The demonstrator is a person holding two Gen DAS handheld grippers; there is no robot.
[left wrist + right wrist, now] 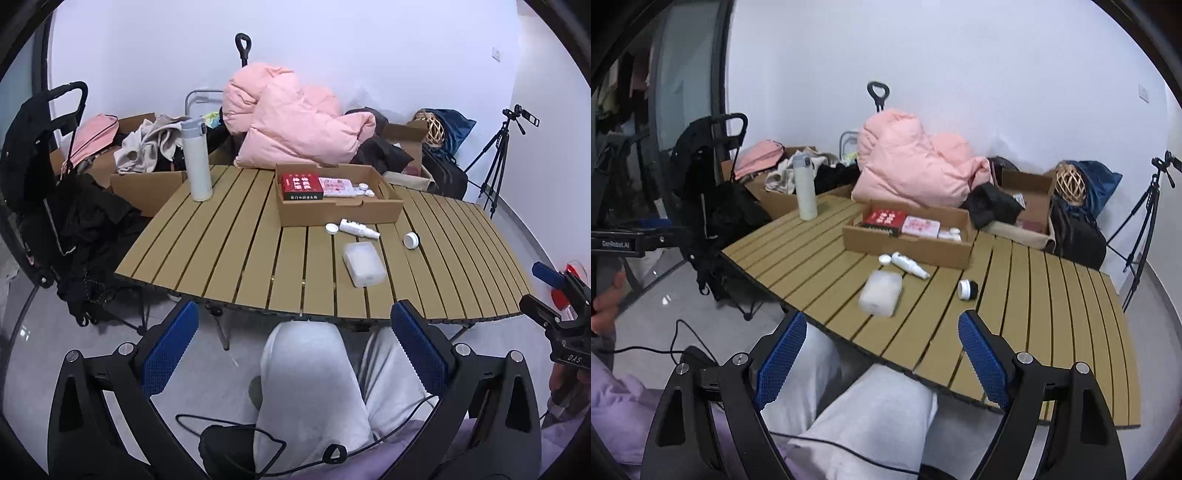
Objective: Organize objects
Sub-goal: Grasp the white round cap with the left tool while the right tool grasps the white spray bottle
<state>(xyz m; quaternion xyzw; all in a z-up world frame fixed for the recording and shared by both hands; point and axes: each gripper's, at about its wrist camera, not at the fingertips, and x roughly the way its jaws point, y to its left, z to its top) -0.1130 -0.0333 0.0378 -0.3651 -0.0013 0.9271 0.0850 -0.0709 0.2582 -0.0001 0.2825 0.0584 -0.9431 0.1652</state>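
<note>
Claws, left claw (291,350) and right claw (882,363), gape wide and empty above table (229,251).

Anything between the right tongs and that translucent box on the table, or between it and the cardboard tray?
Nothing blocks the open right tongs from the translucent box. Toward the cardboard tray, a white bottle and loose cap lie between.

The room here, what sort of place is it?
Probably a spare room at home used for recording: a folding slatted table, a pink quilt heaped over boxes of clothes, and a camera tripod by the wall.
</note>
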